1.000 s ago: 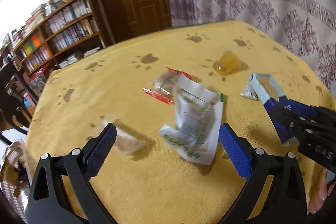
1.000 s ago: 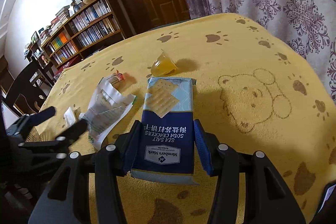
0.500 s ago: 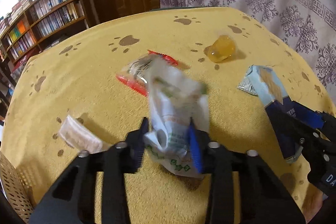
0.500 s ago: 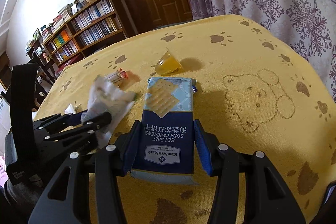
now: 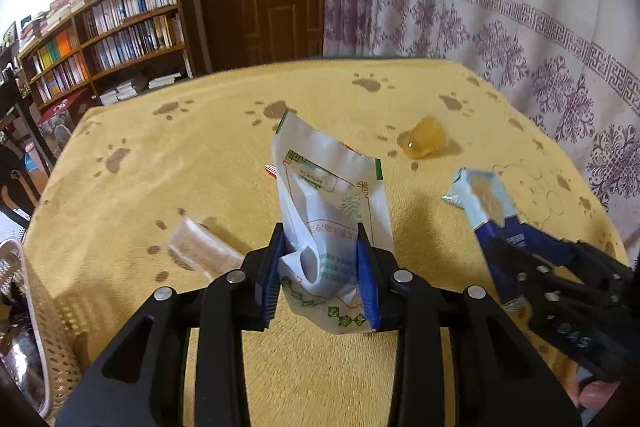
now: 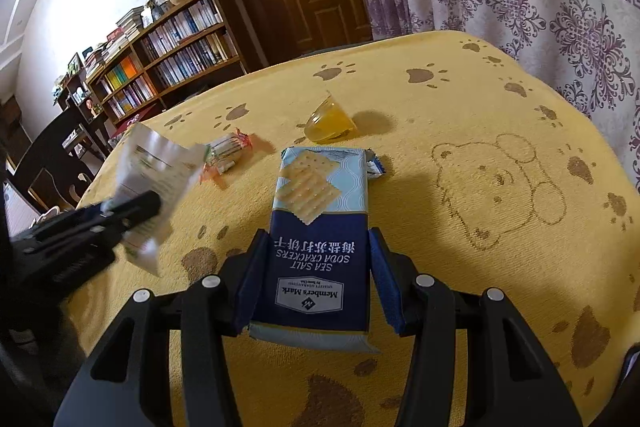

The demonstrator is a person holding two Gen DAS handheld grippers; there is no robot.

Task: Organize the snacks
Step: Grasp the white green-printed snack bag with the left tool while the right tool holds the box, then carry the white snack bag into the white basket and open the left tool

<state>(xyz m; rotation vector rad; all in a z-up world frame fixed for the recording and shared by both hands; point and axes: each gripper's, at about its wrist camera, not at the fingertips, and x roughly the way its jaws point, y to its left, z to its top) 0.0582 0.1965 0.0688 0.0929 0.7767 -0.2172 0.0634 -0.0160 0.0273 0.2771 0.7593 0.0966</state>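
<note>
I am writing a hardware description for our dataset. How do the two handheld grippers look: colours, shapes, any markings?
Both are alike. The left gripper and the right gripper each have matte black angular linkage arms with round silver rivets at the joints. The fingers carry blue ribbed pads. White embossed lettering marks the right gripper's body; it is too blurred to read. No cables show.

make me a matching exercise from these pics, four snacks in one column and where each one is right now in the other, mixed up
Column 1
1. white snack bag
2. soda cracker pack
3. orange jelly cup
4. red-ended wrapped snack

Column 2
a. lying on the yellow tablecloth just beyond the cracker pack
b. held in the left gripper
c. lying on the cloth behind the lifted bag
d. held in the right gripper

Pairs: 1-b, 2-d, 3-a, 4-c
</note>
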